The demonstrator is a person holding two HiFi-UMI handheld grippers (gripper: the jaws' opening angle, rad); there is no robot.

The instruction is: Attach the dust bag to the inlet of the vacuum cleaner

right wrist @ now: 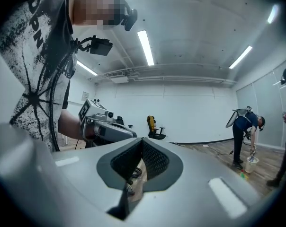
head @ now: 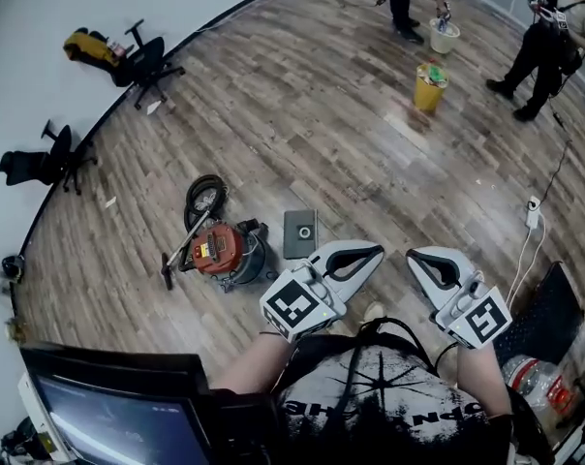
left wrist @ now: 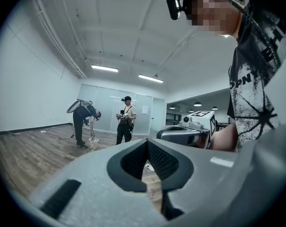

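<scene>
In the head view a red vacuum cleaner [head: 221,250] lies on the wooden floor with its black hose [head: 205,200] coiled behind it. A flat grey dust bag [head: 299,233] lies just to its right. Held side by side in front of the person's chest, well above the floor, are my left gripper [head: 377,252] and right gripper [head: 413,257]. Both are shut and hold nothing. The left gripper view shows its jaws [left wrist: 147,142] closed, with the right gripper [left wrist: 192,126] beyond. In the right gripper view the jaws [right wrist: 142,140] are closed too, with the left gripper [right wrist: 102,126] beside them.
A yellow bucket [head: 430,87] and a white bucket [head: 445,37] stand far off near two people [head: 549,42]. Two office chairs [head: 142,61] stand along the left wall. A monitor [head: 108,405] is at the bottom left. A power strip [head: 533,211] and a bottle [head: 535,381] lie at the right.
</scene>
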